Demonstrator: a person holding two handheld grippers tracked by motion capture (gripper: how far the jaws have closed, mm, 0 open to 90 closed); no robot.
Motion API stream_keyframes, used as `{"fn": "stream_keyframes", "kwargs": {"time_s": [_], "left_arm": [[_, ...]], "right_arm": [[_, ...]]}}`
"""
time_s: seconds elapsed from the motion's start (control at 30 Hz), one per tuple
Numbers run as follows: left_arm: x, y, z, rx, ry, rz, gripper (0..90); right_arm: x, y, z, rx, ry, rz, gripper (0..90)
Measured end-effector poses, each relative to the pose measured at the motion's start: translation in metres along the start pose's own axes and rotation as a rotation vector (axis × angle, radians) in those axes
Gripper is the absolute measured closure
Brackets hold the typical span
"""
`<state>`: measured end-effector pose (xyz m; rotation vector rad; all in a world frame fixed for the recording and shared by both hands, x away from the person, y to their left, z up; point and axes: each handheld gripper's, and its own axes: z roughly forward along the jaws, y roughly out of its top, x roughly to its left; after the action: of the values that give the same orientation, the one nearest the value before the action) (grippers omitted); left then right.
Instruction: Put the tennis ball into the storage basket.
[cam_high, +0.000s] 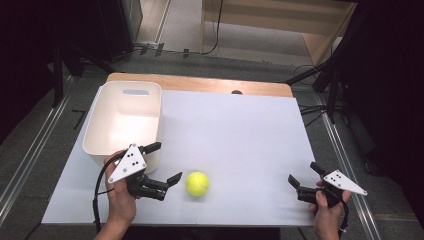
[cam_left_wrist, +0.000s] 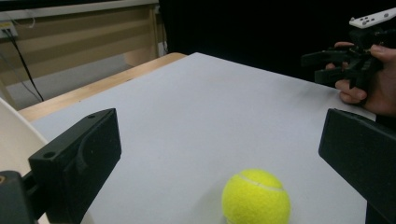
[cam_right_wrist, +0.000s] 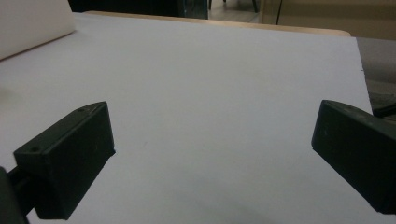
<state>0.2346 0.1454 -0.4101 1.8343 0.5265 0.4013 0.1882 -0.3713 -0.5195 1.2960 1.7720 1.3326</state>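
White plastic bin stands at the left edge of the tabletop, toward the far-left corner, handle slot in its far wall, nothing visible inside. Just in front of its near-right corner, the left gripper sits low over the white sheet, held in the person's left hand, jaws spread wide and pointing right. Yellow tennis ball rests on the sheet near the front edge, a little left of centre, just beside the lower jaw tip and apart from it; no contact seen. In the left gripper view the ball lies low between the two black jaws, nearer the right-hand one, bare sheet on both sides of it. Judged step: approach for the grasp, ball lined up but not yet enclosed. Next move likely calls for easing the gripper forward until the ball sits well between the jaws, then closing on its middle; a round ball can roll off if one jaw nudges it first, so both should meet it together. The bin close behind the left hand looks the probable destination, a short lift and carry away. Far right, near the front-right corner, the right gripper is held in the right hand, jaws likewise apart, well clear of the ball; in its own view, bare sheet lies between them.
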Motion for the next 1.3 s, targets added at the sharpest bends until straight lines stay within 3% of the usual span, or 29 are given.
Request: {"fn": "stream_keyframes", "kwargs": {"time_s": [0.53,1.3], "left_arm": [[-0.008,-0.007,0.026,0.08,-0.073,0.005,0.0],[-0.014,-0.016,0.046,0.167,-0.114,0.022,0.0]], "right_arm": [[0.0,0.0,0.0,0.003,0.004,-0.001,0.0],[0.0,0.0,0.0,0.007,0.003,-0.005,0.0]]}}
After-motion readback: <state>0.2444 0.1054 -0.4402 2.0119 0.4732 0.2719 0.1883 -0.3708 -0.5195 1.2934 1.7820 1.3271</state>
